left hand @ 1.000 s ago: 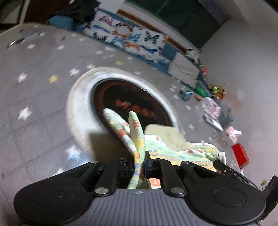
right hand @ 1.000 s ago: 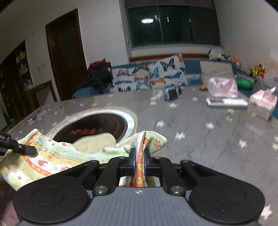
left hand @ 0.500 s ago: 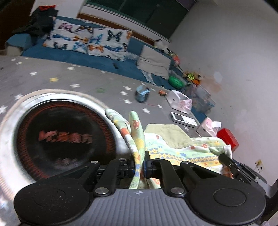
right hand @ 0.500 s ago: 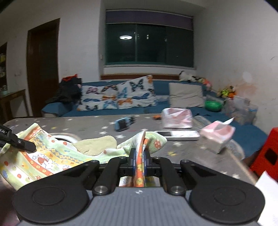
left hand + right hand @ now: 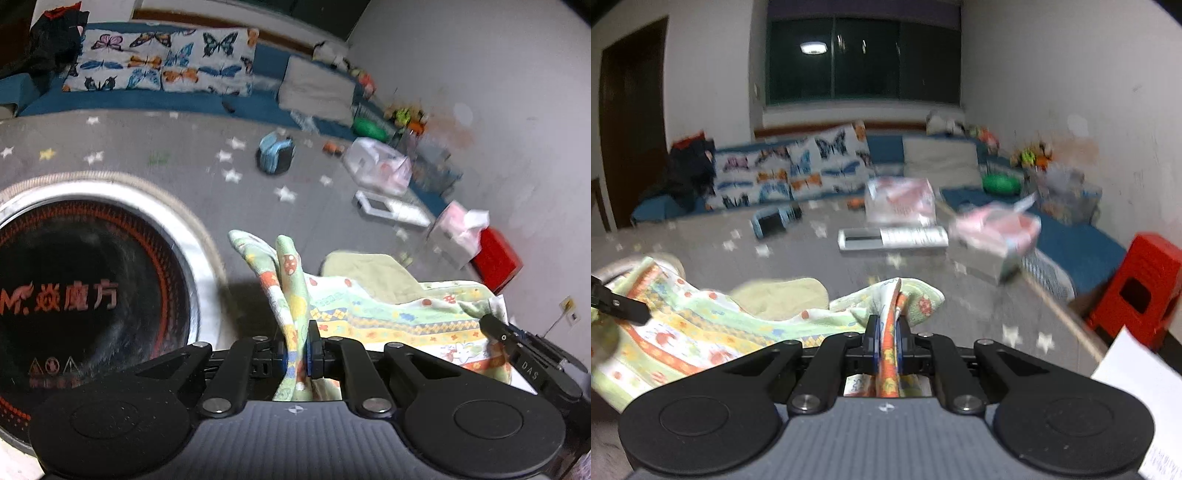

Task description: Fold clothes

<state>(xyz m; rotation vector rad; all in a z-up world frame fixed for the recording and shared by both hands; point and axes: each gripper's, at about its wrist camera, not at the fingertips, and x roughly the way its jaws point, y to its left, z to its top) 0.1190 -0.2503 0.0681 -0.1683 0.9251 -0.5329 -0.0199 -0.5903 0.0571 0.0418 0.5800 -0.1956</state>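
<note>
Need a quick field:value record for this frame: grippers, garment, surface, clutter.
left gripper: shut on one edge of the patterned garment
right gripper: shut on another edge of the same garment
garment state: spread between the two grippers, plain yellow-green inner side showing at the middle; whether it rests on the table is unclear
surface: grey star-print table cover
built-in: round black cooktop with metal ring, to the left of the garment
clutter: tissue box, white remote, red stool
background: butterfly cushions
</note>
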